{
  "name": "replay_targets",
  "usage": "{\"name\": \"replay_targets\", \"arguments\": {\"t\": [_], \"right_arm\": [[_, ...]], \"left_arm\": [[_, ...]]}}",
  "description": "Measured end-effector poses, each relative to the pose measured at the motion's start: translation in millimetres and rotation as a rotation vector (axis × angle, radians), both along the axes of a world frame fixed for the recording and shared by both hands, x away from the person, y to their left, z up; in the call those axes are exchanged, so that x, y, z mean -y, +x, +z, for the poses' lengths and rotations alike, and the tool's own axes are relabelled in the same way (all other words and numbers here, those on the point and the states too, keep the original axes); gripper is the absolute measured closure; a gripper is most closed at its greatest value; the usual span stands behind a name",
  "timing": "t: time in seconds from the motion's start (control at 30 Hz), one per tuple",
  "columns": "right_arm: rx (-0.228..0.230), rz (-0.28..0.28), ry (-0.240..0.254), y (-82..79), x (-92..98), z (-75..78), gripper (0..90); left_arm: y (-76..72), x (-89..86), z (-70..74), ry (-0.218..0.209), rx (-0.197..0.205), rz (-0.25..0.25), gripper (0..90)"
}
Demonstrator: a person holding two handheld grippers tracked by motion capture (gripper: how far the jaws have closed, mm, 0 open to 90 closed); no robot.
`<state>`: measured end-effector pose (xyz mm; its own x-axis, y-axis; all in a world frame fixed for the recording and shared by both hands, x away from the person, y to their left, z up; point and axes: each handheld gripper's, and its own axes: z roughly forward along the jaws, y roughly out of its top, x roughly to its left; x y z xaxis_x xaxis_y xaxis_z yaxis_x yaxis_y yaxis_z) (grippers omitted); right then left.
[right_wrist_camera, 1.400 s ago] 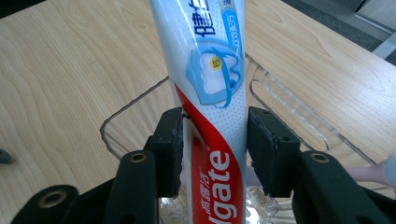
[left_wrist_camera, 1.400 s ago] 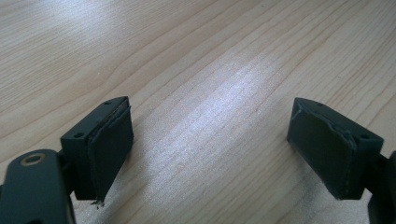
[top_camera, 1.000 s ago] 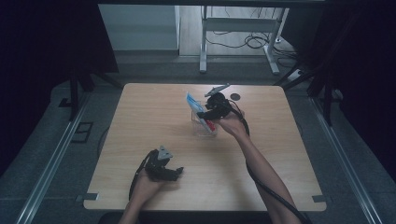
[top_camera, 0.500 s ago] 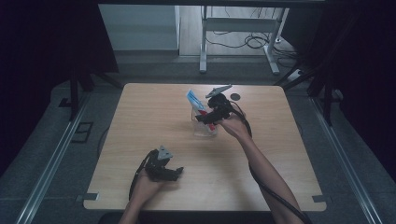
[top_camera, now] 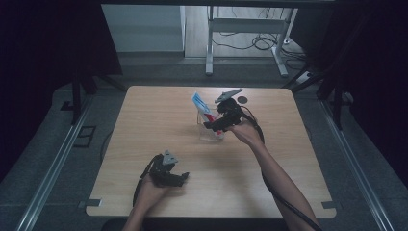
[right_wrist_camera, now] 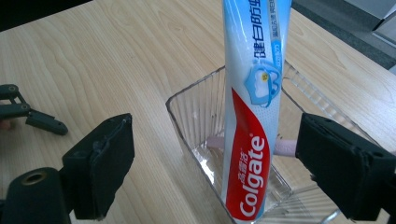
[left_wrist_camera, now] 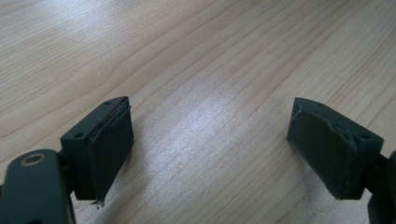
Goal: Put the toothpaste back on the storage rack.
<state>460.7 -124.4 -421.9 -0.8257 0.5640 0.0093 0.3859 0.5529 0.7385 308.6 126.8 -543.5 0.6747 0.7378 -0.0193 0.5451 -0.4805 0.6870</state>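
Observation:
A white, blue and red toothpaste tube [right_wrist_camera: 250, 121] stands upright in a clear plastic container [right_wrist_camera: 187, 112] at the middle back of the table, leaning on its rim [top_camera: 210, 131]. The tube [top_camera: 199, 102] sticks up above that rim. Something pink [right_wrist_camera: 286, 147] lies across the container's bottom. My right gripper [right_wrist_camera: 222, 154] is at the container's near right side [top_camera: 212, 126]. Its jaws have just been opening and now stand wide on either side of the tube without touching it. My left gripper [top_camera: 182, 179] rests open near the front edge, with only bare wood between its pads [left_wrist_camera: 210, 140].
The wooden table [top_camera: 144, 125] has a small dark round object [top_camera: 243, 99] near its back edge, behind the right gripper. Beyond the table are a metal desk frame [top_camera: 240, 29] and cables on the floor. Dark curtains close off both sides.
The right gripper's jaws have spread apart off the toothpaste tube, which stays standing in the container. The right hand has drawn back slightly. The left hand has not moved.

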Motion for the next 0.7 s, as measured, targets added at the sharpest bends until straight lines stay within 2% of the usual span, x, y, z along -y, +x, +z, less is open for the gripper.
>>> {"name": "replay_targets", "arguments": {"t": [0.4,0.7], "right_arm": [[-0.008,0.005,-0.008,-9.4,9.6,0.9,5.1],[0.001,0.004,-0.012,-16.4,17.1,2.3,3.7]], "left_arm": [[0.0,0.0,0.0,-0.001,0.0,0.001,14.6],[0.0,0.0,0.0,0.0,0.0,0.0,14.6]]}}
